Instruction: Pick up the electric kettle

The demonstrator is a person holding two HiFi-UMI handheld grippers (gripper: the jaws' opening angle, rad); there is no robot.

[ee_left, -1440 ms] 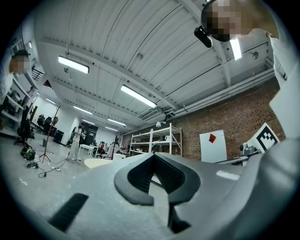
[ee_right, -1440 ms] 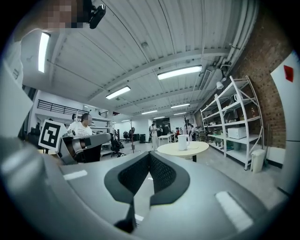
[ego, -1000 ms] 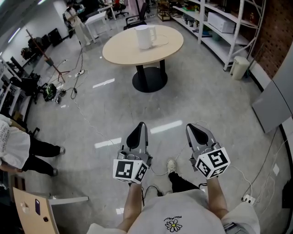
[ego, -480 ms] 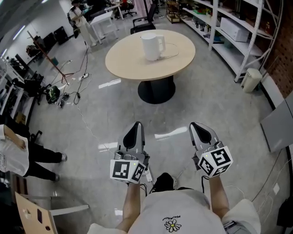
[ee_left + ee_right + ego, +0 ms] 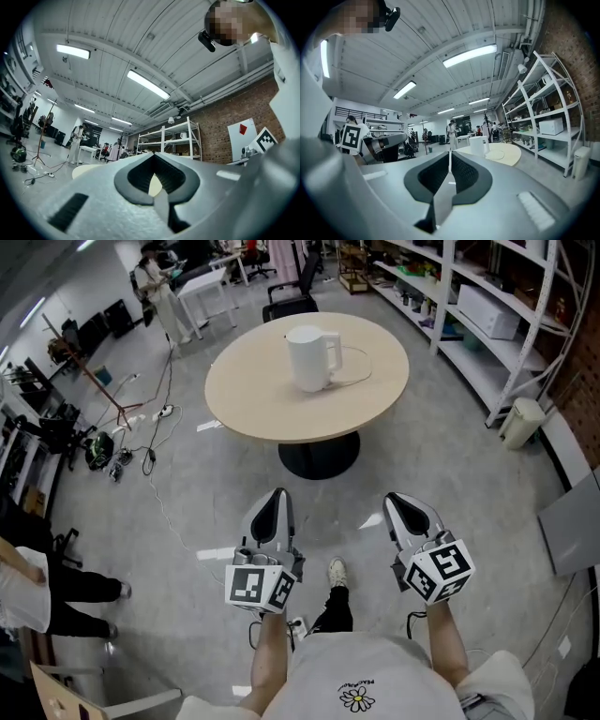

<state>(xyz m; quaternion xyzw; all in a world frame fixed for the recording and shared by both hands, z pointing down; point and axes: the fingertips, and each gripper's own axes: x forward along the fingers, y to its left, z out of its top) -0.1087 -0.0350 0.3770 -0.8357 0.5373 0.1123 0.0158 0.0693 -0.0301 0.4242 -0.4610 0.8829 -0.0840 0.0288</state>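
A white electric kettle (image 5: pixel 311 358) stands upright on a round beige table (image 5: pixel 253 395), its handle to the right and a thin cord trailing beside it. The right gripper view shows the kettle (image 5: pixel 478 145) small and far ahead on the table (image 5: pixel 506 154). My left gripper (image 5: pixel 271 509) and right gripper (image 5: pixel 401 506) are held side by side over the floor, well short of the table. Both are shut with nothing between the jaws. In the left gripper view the shut jaws hide most of the table (image 5: pixel 86 169), and the kettle is not visible.
White metal shelving (image 5: pixel 487 306) with boxes lines the right wall. A tripod and cables (image 5: pixel 112 418) lie on the grey floor at the left. A person in white (image 5: pixel 28 577) sits at the left edge. Desks and a black office chair (image 5: pixel 291 296) stand beyond the table.
The table and kettle have come closer and lower in the head view as the person walks toward them. Both grippers keep their pose, shut.
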